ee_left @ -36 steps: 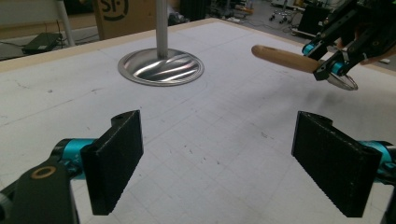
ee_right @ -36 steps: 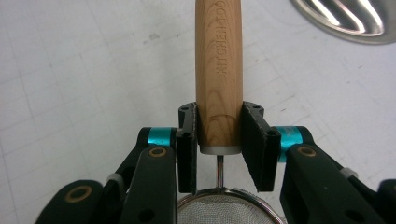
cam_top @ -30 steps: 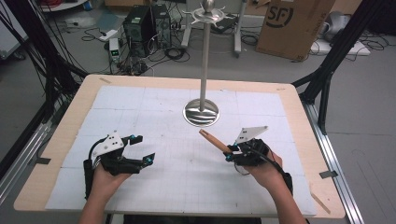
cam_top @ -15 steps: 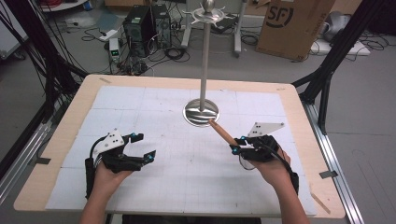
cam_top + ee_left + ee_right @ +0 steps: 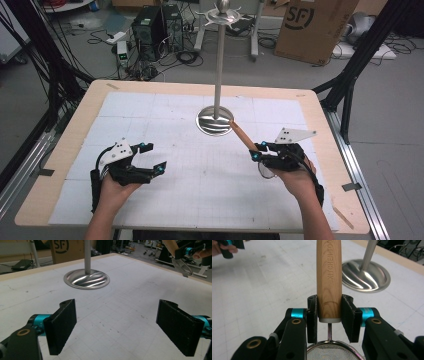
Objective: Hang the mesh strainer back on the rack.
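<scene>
Showing wooden-handled strainer (image 5: 329, 277), seemingly fine-meshed

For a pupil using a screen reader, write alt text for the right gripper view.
The right gripper clamps the wooden handle of a small mesh strainer between its two black fingers, handle pointing away over the white table. A shiny metal stand base sits beyond, at upper right.

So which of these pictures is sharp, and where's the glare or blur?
High view: soft, even light, slightly grainy, faint shadows under the grippers. Left gripper view: the near jaws are blurred, and the steel stand base shows bright streaked reflections. Right gripper view: the strainer's wooden handle is crisp enough to read its lettering, while the mesh at the bottom edge is soft.
</scene>
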`<move>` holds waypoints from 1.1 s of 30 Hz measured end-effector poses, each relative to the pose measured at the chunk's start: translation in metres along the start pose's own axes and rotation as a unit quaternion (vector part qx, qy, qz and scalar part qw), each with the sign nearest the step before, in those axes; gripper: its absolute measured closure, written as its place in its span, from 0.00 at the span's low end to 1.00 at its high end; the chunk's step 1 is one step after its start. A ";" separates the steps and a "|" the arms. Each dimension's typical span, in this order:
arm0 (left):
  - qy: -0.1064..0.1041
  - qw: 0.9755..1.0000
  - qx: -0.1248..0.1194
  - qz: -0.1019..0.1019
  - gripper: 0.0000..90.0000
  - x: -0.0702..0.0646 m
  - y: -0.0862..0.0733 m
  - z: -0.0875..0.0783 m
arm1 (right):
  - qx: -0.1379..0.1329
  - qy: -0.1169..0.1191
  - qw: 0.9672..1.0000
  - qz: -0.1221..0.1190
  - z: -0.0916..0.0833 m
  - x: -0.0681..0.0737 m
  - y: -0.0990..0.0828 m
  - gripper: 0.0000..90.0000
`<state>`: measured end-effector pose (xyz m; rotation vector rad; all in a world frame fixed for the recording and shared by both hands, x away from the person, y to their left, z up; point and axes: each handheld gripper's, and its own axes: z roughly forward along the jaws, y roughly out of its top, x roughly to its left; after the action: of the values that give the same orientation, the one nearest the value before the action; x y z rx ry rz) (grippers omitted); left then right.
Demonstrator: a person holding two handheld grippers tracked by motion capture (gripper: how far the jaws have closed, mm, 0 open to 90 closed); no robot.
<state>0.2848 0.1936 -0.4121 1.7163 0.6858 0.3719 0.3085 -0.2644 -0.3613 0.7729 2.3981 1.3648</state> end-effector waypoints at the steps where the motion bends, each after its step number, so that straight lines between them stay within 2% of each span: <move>1: 0.000 1.000 0.000 0.000 0.19 0.001 0.000 0.001 | -0.004 0.002 1.000 0.002 -0.001 0.000 0.001 0.76; 6: 0.000 1.000 0.003 -0.001 0.19 0.001 0.000 0.001 | -0.015 0.001 1.000 -0.006 -0.007 0.000 0.011 0.76; 15: 0.003 1.000 0.010 0.007 0.19 -0.002 0.000 0.000 | -0.067 -0.002 0.998 -0.019 -0.022 -0.008 0.037 0.76; 26: 0.002 1.000 0.008 0.006 0.19 -0.002 0.000 0.000 | -0.094 -0.015 0.995 -0.031 -0.030 -0.015 0.076 0.76; 33: 0.001 1.000 0.009 0.007 0.19 -0.002 0.000 0.000 | -0.108 -0.023 0.993 -0.027 -0.038 -0.022 0.093 0.76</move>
<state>0.2829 0.1921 -0.4120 1.7378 0.6817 0.3786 0.3376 -0.2652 -0.2624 0.6693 2.1736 1.5357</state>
